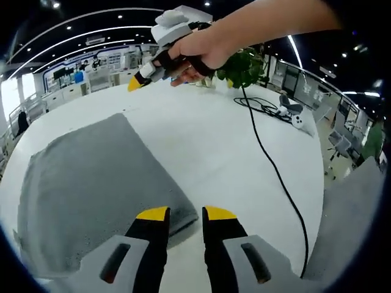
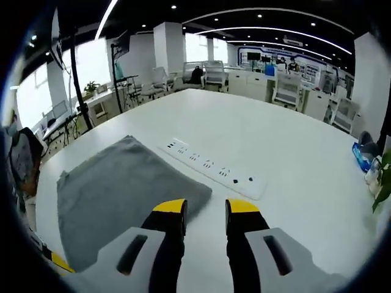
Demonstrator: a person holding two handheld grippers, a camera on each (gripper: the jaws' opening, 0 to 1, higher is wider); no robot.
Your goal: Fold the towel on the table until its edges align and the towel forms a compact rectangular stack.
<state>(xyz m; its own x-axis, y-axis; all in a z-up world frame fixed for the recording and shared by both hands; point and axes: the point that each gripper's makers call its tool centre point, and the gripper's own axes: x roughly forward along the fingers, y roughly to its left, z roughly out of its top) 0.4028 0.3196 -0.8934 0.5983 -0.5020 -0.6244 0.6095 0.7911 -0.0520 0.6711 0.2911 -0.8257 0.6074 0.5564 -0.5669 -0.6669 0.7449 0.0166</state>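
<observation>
Grey towel lies flat on the white counter, spread across the left half of my left gripper view, its near corner just ahead of my left gripper. My fingers there, black with yellow tips, stand a narrow gap apart with nothing between them; the left tip sits over the towel's near edge, and I cannot tell if it touches the cloth.

At the top of that view my right hand reaches in from the upper right, wrapped around the right gripper, which hangs above the far side of the counter with its yellow tip pointing left. A black cable snakes down the right side of the counter from a tangle near a potted plant.

In my right gripper view the towel sits at lower left, its near corner just ahead of my right gripper. Those fingers are also parted by a narrow gap and hold nothing. A white power strip lies on the counter just beside the towel's right edge, running from centre toward lower right. Office desks and chairs stand well beyond the counter.
</observation>
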